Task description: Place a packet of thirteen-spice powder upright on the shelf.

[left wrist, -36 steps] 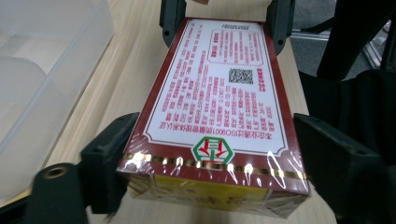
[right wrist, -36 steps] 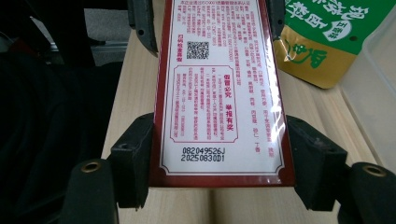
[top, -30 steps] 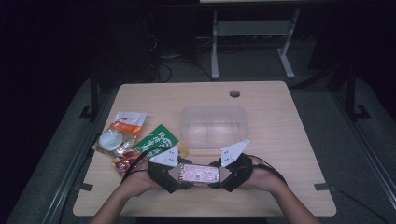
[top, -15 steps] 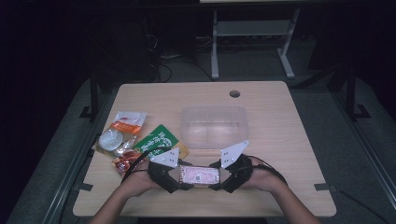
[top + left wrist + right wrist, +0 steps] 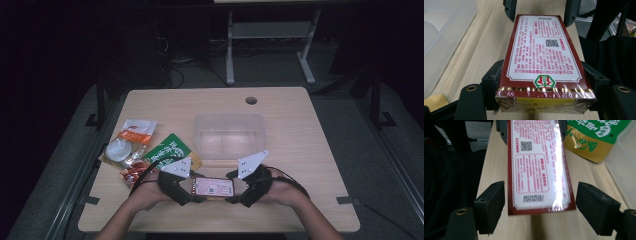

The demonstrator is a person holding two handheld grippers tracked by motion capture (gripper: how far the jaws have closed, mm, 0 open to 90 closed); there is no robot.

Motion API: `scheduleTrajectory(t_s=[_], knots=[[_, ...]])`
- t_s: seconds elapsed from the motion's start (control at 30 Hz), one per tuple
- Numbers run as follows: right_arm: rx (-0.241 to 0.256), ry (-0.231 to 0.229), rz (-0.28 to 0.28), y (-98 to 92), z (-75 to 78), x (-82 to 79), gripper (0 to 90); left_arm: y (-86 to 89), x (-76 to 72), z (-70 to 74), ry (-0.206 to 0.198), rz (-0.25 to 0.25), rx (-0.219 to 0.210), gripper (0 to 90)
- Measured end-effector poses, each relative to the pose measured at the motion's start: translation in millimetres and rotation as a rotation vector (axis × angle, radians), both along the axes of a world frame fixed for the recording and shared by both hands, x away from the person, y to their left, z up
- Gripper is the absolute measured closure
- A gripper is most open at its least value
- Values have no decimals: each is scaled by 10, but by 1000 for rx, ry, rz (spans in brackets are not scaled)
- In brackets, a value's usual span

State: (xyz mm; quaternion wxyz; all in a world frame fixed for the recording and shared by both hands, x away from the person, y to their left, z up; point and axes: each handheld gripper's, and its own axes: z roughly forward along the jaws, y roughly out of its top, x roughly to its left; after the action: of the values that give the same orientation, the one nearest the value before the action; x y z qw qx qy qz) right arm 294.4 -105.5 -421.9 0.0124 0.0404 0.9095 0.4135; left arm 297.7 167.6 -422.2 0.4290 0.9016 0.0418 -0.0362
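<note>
A flat dark-red box point(image 5: 214, 187) with a white printed label, wrapped in clear film, sits low over the table's front edge between both grippers. My left gripper point(image 5: 189, 190) is shut on it; in the left gripper view its jaws press both long sides of the box point(image 5: 544, 50) near its close end. From the opposite end comes my right gripper point(image 5: 236, 193). Its jaws straddle the box point(image 5: 537, 162) with a gap on each side, so the right gripper point(image 5: 541, 206) is open.
A clear plastic container point(image 5: 227, 135) stands empty behind the grippers at mid-table. A green and gold pouch point(image 5: 170, 150), an orange-white pouch point(image 5: 135, 131), a round white lid-like item point(image 5: 117, 150) and a red packet point(image 5: 134, 172) lie at the left. A cable hole point(image 5: 251, 100) is at the back.
</note>
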Motion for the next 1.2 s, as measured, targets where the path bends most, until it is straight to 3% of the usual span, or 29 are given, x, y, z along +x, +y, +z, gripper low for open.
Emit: scheduleTrajectory(t_s=[0.03,0.33,0.4,0.6,0.8,1.03,1.2], knots=[[-6,13,-32,-43,9,-21,210,6,1,4,2,2,0,314],[-45,31,-121,-291,-54,-70,178,55,23,19,-14,19,11,314],[-73,34,-151,-372,-105,-81,174,76,56,30,-23,33,22,314],[-82,66,-200,-531,-175,-131,174,108,145,81,-27,57,25,314],[-67,63,-268,-698,-206,-157,174,118,285,184,-17,81,19,314],[-89,60,-286,-839,-269,-220,174,6,448,346,-24,100,12,314],[-76,51,-298,-864,-251,-219,175,-53,556,410,-18,116,21,315]])
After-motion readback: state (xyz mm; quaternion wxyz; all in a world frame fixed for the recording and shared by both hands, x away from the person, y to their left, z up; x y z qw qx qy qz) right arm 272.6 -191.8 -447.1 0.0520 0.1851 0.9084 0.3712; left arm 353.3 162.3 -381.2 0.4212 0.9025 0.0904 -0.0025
